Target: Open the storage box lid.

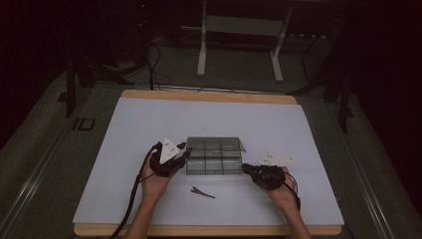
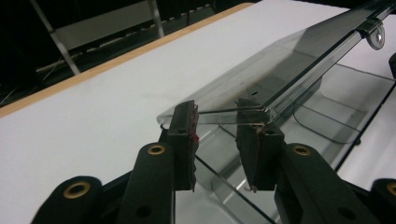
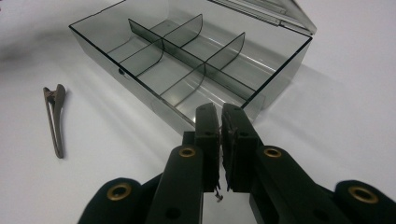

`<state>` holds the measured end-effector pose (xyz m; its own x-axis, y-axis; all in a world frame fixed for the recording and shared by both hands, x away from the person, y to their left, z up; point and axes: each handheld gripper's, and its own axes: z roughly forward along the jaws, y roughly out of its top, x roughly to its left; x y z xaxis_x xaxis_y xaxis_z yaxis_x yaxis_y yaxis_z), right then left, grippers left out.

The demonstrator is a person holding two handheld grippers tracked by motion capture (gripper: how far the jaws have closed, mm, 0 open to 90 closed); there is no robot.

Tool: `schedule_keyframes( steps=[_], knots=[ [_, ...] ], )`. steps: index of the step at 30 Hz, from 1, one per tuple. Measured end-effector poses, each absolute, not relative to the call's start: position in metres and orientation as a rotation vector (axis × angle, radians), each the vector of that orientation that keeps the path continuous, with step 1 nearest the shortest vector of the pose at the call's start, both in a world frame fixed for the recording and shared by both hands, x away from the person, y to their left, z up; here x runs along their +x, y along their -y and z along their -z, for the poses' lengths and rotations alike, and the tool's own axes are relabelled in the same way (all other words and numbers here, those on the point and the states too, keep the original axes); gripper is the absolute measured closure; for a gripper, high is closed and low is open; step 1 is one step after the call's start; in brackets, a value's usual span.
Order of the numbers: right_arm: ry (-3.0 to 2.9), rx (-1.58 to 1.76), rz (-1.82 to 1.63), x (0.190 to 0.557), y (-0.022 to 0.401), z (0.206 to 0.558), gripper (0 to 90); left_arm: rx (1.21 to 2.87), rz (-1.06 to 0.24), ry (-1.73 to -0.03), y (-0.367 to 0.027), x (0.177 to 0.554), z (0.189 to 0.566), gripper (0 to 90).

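Observation:
A smoky clear compartment box stands mid-table with its lid raised toward the far side. Curved dividers split the box into several empty cells. My left gripper is at the box's left end. Its jaws stand open, with the near corner of the lid just past the fingertips and no pad pressing on it. My right gripper sits at the box's front right corner, shut with nothing between its jaws. A dark hair clip lies on the table in front of the box.
The white table top has a wooden rim along its far side. Beyond it on the dark floor stands a white metal frame, with cables at the left.

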<state>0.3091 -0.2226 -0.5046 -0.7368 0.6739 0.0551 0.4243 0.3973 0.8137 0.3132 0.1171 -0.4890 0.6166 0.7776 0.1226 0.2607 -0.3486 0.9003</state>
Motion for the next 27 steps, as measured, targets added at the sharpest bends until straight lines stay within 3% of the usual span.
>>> schedule_keyframes(
  steps=[27],
  knots=[
    [-2.378,0.961,-1.257,0.31,0.223,0.504,85.3,1.86,-0.703,-0.922,-0.116,0.336,0.475,74.0]
  ],
)
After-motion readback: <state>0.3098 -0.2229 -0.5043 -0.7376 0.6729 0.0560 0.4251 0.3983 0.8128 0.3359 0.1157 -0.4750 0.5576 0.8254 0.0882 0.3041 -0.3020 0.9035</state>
